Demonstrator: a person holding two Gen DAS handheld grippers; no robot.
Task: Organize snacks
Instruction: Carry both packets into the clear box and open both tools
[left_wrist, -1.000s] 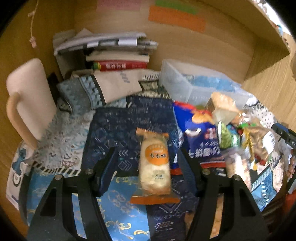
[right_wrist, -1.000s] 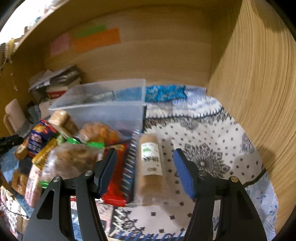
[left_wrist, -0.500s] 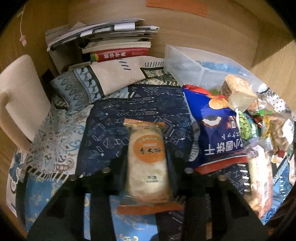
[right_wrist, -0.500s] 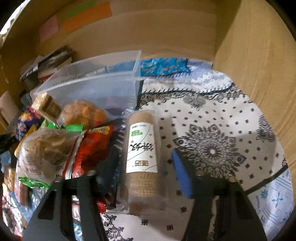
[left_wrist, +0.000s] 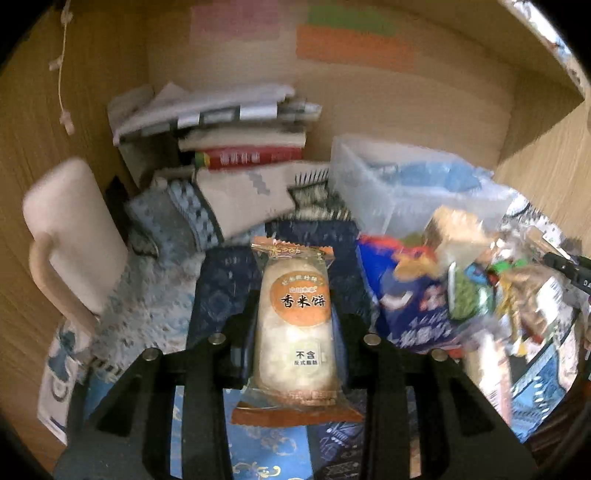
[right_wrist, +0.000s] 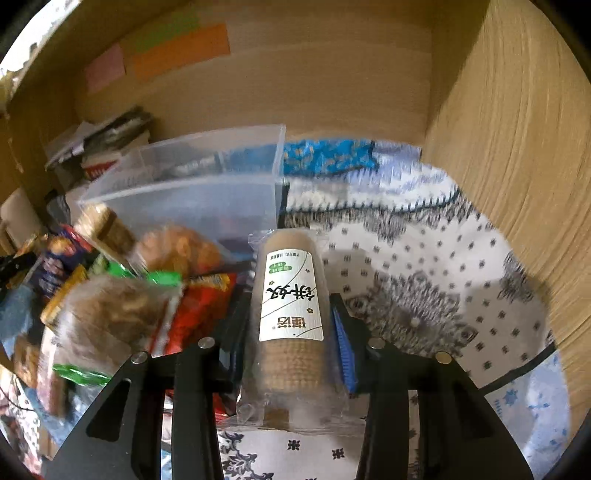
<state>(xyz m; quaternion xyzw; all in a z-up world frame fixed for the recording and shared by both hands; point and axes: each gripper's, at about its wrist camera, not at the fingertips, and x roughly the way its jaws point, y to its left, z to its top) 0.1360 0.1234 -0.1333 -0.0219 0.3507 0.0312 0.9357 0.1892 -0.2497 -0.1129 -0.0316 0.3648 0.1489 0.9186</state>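
2 grippers (left_wrist: 295, 332), 1 bin (right_wrist: 207, 199).

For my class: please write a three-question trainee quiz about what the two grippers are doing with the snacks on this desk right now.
1. True or false: the left gripper has its fingers shut on the rice cracker pack.
2. The right gripper is closing around: A) a red bag, B) the brown biscuit roll, C) a book.
3. Fill in: behind the snack pile stands a clear plastic ____.

Key: 1 true; 2 B; 3 bin.
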